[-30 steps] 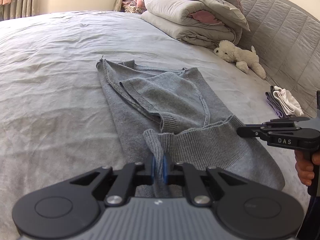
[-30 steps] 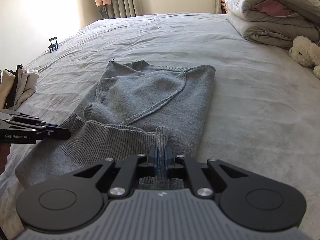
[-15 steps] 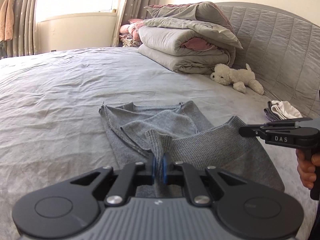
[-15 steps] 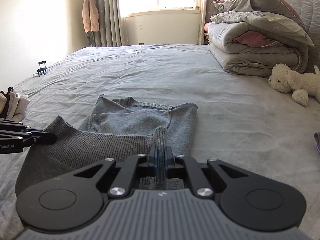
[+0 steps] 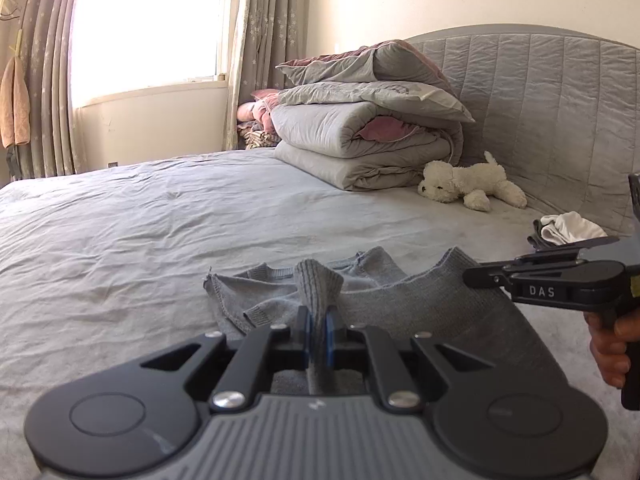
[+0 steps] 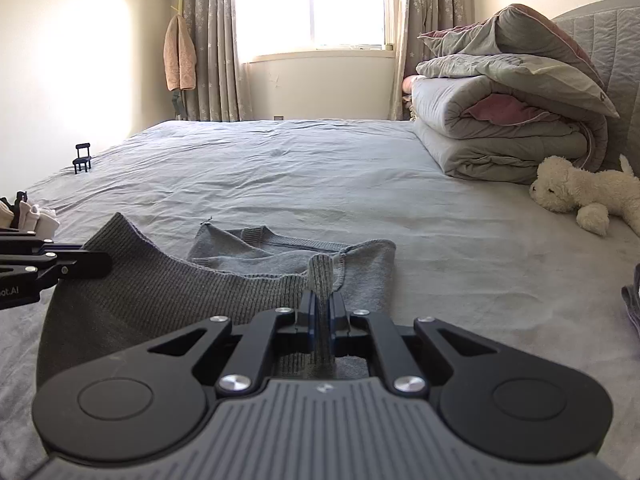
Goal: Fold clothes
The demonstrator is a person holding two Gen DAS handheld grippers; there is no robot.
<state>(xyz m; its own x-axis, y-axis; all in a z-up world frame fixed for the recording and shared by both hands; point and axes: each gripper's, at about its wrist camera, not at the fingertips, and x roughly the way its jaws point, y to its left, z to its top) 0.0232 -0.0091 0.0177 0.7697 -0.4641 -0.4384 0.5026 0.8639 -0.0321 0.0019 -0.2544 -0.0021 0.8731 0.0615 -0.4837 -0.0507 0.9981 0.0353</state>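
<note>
Grey knit sweater (image 5: 420, 304) — ribbed hem lifted off bed.

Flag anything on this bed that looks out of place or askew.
A tiny black chair stands near the far left edge of the bed, odd among bedding. The white plush dog lies flopped on its side by the folded duvet. The grey sweater is merely mid-fold.

Wide bare stretch of bed sheet (image 5: 120, 232) across centre and left of left wrist frame: open passage. Grey sweater (image 5: 420, 304) fills lower centre, its lifted hem strung between both tools. Folded duvet stack (image 5: 360, 140) blocks upper right, plush dog (image 5: 464, 184) just beside it. White clothes pile (image 5: 568, 230) at right edge. In right wrist frame, tiny black chair (image 6: 82, 157) at left edge, sock bundle (image 6: 28, 216) below it.
</note>
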